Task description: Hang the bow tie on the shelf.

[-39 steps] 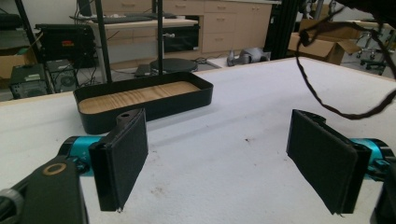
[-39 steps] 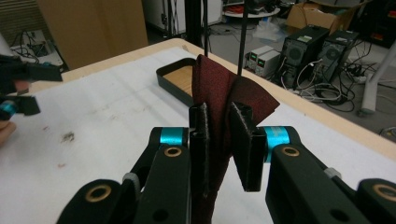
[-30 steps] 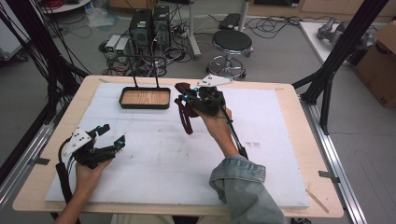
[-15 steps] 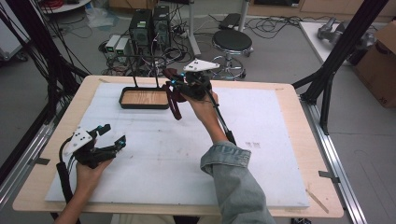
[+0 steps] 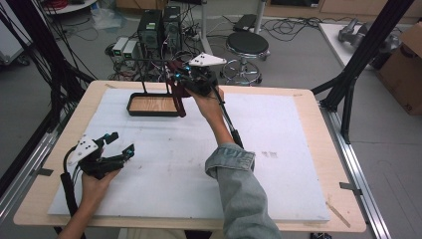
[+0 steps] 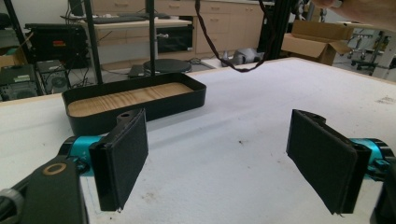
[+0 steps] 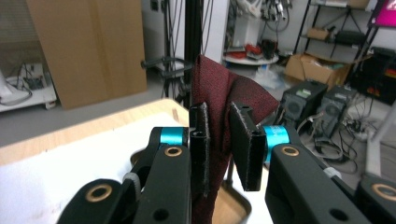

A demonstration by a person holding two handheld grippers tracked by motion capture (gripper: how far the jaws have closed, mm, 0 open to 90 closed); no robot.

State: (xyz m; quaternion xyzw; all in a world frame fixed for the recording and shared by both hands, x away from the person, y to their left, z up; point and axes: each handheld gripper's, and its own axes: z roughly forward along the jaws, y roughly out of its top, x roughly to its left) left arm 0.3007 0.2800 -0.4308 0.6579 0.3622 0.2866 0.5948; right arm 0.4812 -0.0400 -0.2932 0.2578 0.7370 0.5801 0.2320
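High view: right gripper [image 5: 178,85] raised above the near right corner of the black tray [image 5: 134,108], jaws pinched on a dark red cloth [image 5: 177,99] hanging down beside that corner. Right gripper view: same cloth [image 7: 219,107] clamped between both pads, folded top poking above them, tail dropping toward the tray's rim [image 7: 238,199]. Left gripper [image 5: 119,149] resting on the white mat [image 5: 278,129], well short of the tray, toward the near left. Left gripper view: pads spread wide, nothing between, tray [image 6: 140,111] straight ahead with wood-grain floor showing.
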